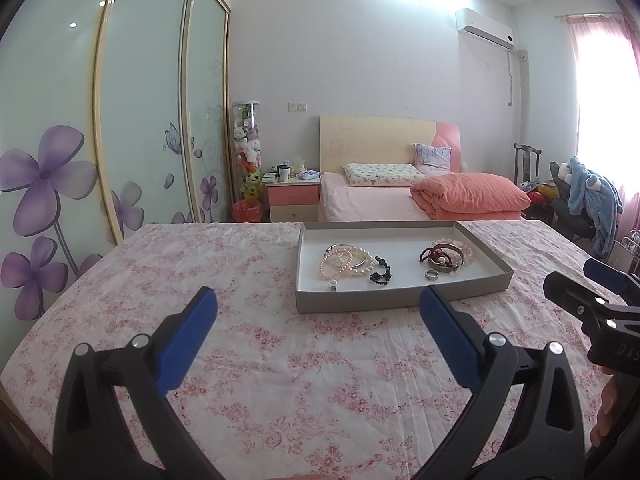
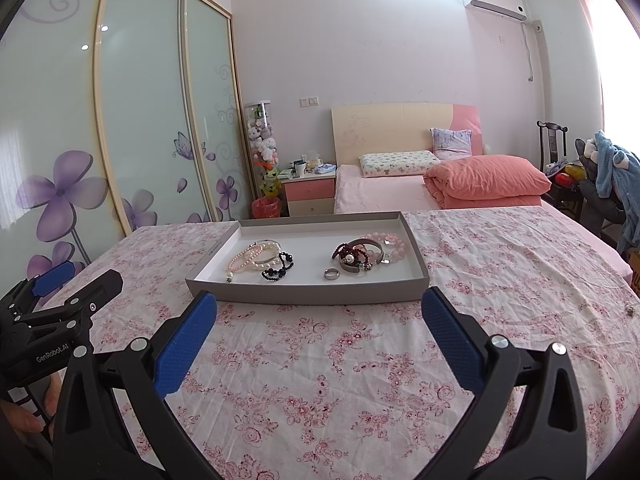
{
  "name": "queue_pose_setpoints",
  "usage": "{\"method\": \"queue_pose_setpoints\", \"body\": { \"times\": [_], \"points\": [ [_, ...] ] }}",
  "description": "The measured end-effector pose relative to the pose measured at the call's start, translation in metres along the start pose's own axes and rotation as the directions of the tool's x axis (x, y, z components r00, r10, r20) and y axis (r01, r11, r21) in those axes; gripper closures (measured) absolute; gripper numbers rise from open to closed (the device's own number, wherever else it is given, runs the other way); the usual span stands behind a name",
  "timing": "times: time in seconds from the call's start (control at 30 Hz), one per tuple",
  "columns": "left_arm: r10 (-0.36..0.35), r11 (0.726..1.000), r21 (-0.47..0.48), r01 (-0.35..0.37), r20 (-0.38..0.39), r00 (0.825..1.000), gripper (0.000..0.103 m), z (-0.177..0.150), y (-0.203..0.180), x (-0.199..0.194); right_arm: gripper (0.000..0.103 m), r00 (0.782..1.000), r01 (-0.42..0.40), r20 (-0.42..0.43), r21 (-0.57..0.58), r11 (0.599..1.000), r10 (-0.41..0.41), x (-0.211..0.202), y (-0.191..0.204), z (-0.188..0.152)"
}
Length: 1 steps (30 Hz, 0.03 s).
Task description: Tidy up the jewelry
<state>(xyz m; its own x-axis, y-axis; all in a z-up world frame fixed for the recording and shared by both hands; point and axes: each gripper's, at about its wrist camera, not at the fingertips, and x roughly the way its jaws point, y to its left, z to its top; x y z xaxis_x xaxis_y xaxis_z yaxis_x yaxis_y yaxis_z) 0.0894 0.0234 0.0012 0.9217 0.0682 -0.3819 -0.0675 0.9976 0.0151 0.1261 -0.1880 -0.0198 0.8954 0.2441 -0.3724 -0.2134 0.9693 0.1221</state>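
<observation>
Left wrist view: our left gripper (image 1: 318, 308) and right gripper (image 2: 319, 312) hover spread wide, holding nothing | beyond, grey tray (image 1: 372, 302) on floral cloth (image 1: 200, 264) holds two jewelry heaps: pearl bracelets (image 1: 346, 262), dark beads (image 1: 440, 256), loose ring (image 1: 431, 275), contained together, maybe unsorted.

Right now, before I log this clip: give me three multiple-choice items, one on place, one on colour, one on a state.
1. Where does the silver ring lie?
A. inside the grey tray
B. on the tablecloth
C. on the bed
2. What colour are the pads on the right hand-held gripper?
A. red
B. blue
C. green
3. How does the left hand-held gripper stand?
A. shut on a bracelet
B. shut and empty
C. open and empty

Key: 1 A, it rests on the tray floor; 2 B, both pads show blue; 3 C, the fingers are spread with only cloth between.
</observation>
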Motion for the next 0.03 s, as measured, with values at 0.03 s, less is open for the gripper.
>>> {"method": "queue_pose_setpoints", "body": {
  "times": [0.03],
  "points": [
    [-0.001, 1.000, 0.000, 0.001, -0.001, 1.000, 0.004, 0.0000, -0.0001, -0.0002, 0.002, 1.000, 0.000, 0.000, 0.000, 1.000, 0.000, 0.0000, -0.0001, 0.0000]
  ]
}}
